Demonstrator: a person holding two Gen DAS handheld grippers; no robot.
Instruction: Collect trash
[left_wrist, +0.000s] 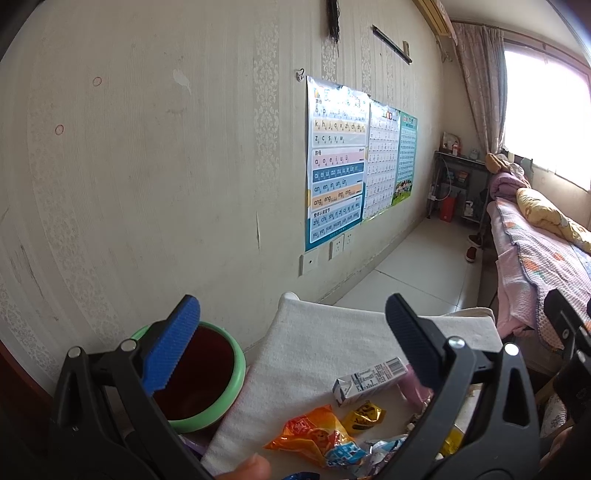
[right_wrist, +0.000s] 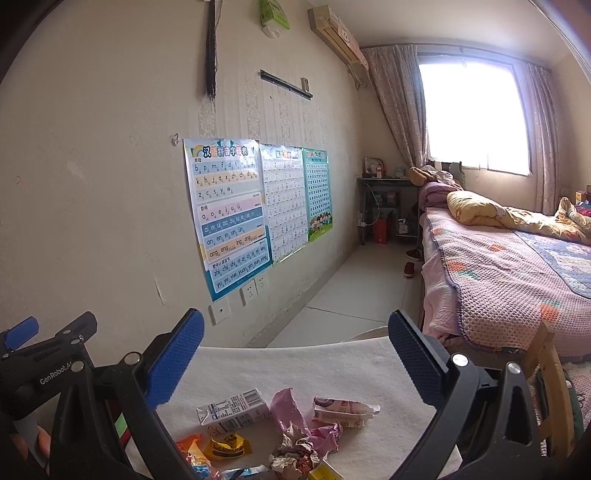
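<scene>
Both grippers hover with jaws spread wide and empty: the left gripper (left_wrist: 291, 332) above a milk carton (left_wrist: 369, 380) and an orange snack wrapper (left_wrist: 314, 435), the right gripper (right_wrist: 295, 354) over a pink wrapper (right_wrist: 291, 410) and crumpled paper (right_wrist: 295, 454). The litter lies clustered on a white cloth-covered table (right_wrist: 295, 369); a green-rimmed bin (left_wrist: 207, 376) stands just beside its left edge. A sound approach would be to take one piece at a time, pinching the carton across its narrow faces.

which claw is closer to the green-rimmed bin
Left. The left claw hovers open right beside the bin. The right claw sits farther right, over the trash; its view lacks the bin.
</scene>
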